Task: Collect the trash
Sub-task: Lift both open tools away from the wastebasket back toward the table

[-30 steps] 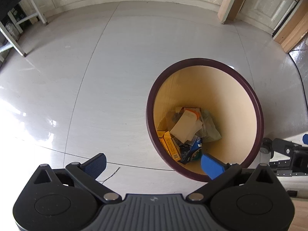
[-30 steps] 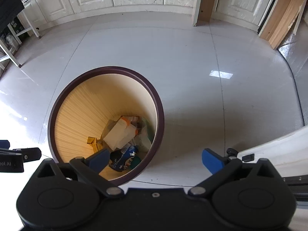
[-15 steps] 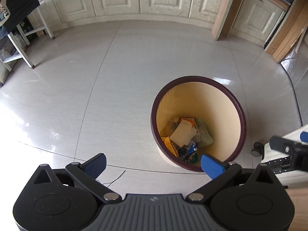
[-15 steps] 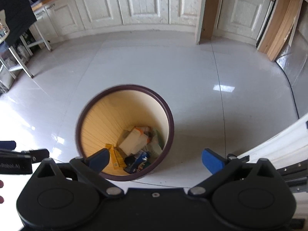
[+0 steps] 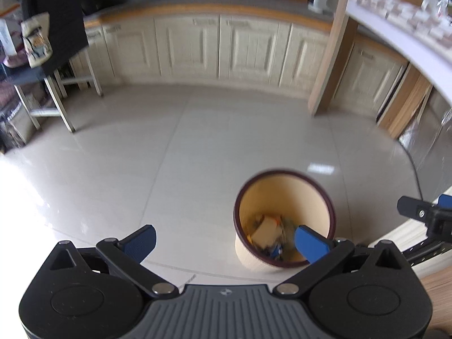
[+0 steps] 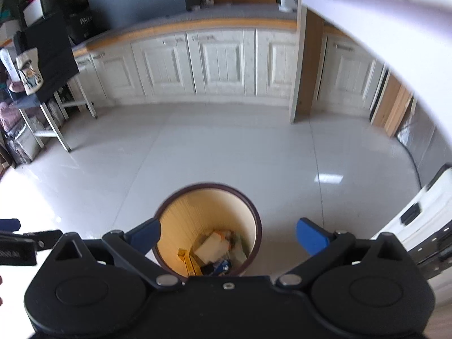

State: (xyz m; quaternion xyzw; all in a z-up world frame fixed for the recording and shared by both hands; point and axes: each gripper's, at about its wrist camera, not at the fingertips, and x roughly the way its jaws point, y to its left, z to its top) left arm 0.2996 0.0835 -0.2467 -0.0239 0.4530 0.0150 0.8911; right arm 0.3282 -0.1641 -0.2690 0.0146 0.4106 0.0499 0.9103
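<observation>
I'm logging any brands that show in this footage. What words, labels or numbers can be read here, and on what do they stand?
Black box on the counter: white lettering, too blurred to read.
Label on the side of the left gripper: seems to end ".AI"; the rest is blurred.
Bag under the table: upright print, blurred.
Packets in the bin: print too small to read.

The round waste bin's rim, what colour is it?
Dark maroon rim, clearest in the right wrist view.
</observation>
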